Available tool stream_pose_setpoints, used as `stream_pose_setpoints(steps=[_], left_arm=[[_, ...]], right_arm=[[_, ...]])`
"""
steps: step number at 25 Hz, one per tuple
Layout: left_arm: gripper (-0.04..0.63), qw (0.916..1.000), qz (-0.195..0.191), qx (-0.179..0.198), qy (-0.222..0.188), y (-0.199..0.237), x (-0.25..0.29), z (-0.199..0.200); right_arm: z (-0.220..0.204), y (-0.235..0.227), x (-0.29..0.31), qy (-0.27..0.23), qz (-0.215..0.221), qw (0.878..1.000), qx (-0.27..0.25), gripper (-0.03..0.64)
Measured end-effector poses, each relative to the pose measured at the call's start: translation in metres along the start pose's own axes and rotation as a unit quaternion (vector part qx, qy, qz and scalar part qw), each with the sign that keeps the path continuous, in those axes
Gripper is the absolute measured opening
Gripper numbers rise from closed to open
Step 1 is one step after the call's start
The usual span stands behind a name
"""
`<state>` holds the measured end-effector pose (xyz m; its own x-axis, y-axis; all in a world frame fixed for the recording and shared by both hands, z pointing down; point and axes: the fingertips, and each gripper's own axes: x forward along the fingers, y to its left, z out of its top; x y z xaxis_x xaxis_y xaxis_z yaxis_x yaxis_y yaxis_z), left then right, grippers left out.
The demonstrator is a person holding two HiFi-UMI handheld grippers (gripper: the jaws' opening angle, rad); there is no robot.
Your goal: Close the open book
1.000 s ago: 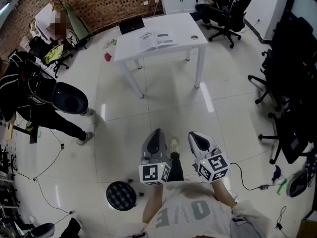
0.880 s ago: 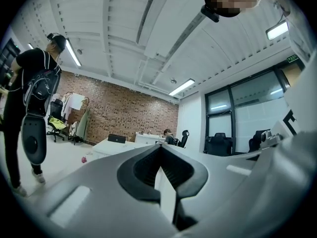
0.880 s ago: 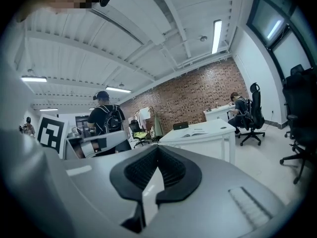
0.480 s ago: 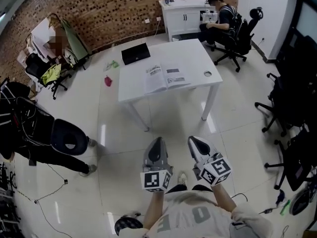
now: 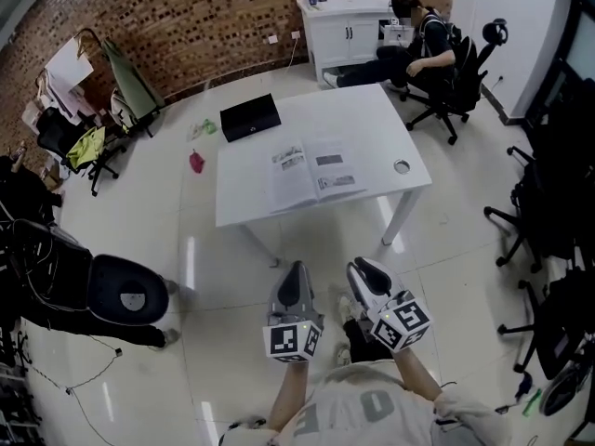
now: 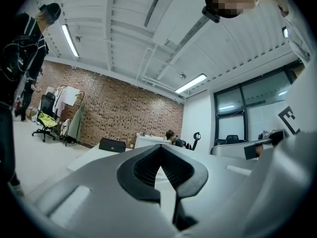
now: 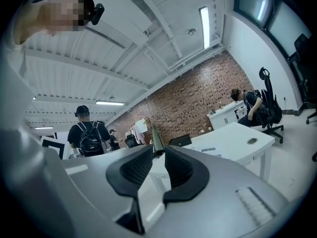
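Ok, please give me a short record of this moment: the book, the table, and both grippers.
book: open, lying flat on the table, pages up
table: white, ahead of both grippers, not touched
black laptop: closed, at the table's far left corner
left gripper: jaws together, empty
right gripper: jaws apart, just been opening, nothing between them
task state: book not yet closed

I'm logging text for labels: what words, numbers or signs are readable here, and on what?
"E": on the shirt, left gripper view.
Large shirt letters in head view: partly hidden, unreadable.
Book print: too small to read.
Nothing else readable.
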<state>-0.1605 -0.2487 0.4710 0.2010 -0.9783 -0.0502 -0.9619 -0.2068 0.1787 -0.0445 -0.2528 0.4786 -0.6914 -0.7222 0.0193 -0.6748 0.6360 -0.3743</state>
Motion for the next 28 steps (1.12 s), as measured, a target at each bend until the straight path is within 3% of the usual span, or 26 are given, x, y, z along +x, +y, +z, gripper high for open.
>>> stream_pose_setpoints(steps=[14, 17, 21, 25, 28], left_arm=[[0.014, 0.9987, 0.018, 0.038, -0.029, 0.047, 0.177, 0.018], [0.014, 0.9987, 0.027, 0.041, -0.013, 0.062, 0.194, 0.003], [0.014, 0.9996, 0.027, 0.004, 0.0, 0.08, 0.213, -0.025], [0.014, 0.9995, 0.02, 0.023, -0.006, 0.088, 0.222, -0.035], [0.014, 0.9995, 0.018, 0.027, -0.007, 0.098, 0.229, -0.037]], right_arm=[[0.026, -0.109, 0.162, 0.048, 0.036, 0.998, 0.006, 0.128], [0.009, -0.13, 0.185, 0.062, 0.023, 0.997, 0.045, 0.186], [-0.024, -0.15, 0.206, 0.086, 0.011, 0.993, 0.082, 0.194], [-0.056, -0.169, 0.212, 0.103, -0.028, 0.99, 0.092, 0.189], [-0.083, -0.191, 0.217, 0.109, -0.069, 0.979, 0.157, 0.189]])
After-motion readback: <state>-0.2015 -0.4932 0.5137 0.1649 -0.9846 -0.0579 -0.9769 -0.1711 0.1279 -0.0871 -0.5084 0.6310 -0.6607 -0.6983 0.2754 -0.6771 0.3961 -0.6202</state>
